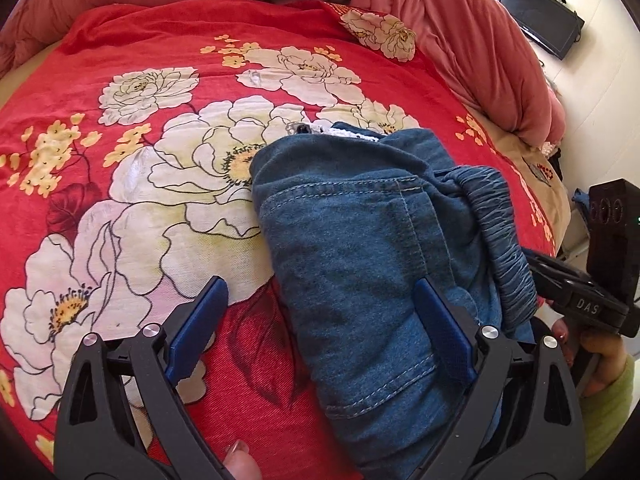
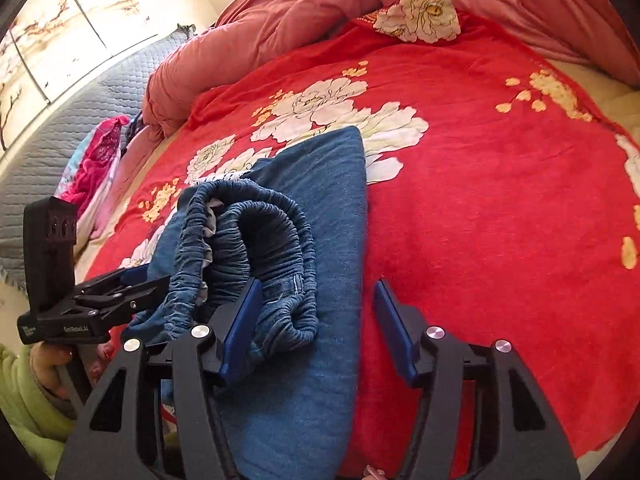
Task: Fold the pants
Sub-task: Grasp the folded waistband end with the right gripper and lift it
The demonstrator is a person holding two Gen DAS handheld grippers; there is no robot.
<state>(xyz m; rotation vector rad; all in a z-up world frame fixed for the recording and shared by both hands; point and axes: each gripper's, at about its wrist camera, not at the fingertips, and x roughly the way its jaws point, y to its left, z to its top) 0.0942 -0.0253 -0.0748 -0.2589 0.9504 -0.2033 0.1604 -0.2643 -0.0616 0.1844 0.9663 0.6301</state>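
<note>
Blue denim pants [image 1: 360,240] lie folded in a thick bundle on a red flowered bedspread [image 1: 140,60], the gathered elastic waistband [image 2: 260,232] on top. My left gripper [image 1: 320,283] is open wide; its right finger [image 1: 440,320] rests on the denim and its left finger is over the bedspread. My right gripper [image 2: 318,286] is open. Its left finger [image 2: 244,320] sits against the waistband, its right finger just past the pants' edge, not pressing. Each gripper shows in the other's view: the right gripper [image 1: 540,268] beside the waistband, the left gripper [image 2: 152,282] at the pants' left side.
A pink quilt [image 1: 440,8] is bunched along the far edge of the bed. A dark screen [image 1: 540,16] hangs on the wall. A grey padded headboard [image 2: 60,140] and bright loose clothes [image 2: 96,160] lie at the left. A green-sleeved hand [image 2: 48,364] holds the left gripper.
</note>
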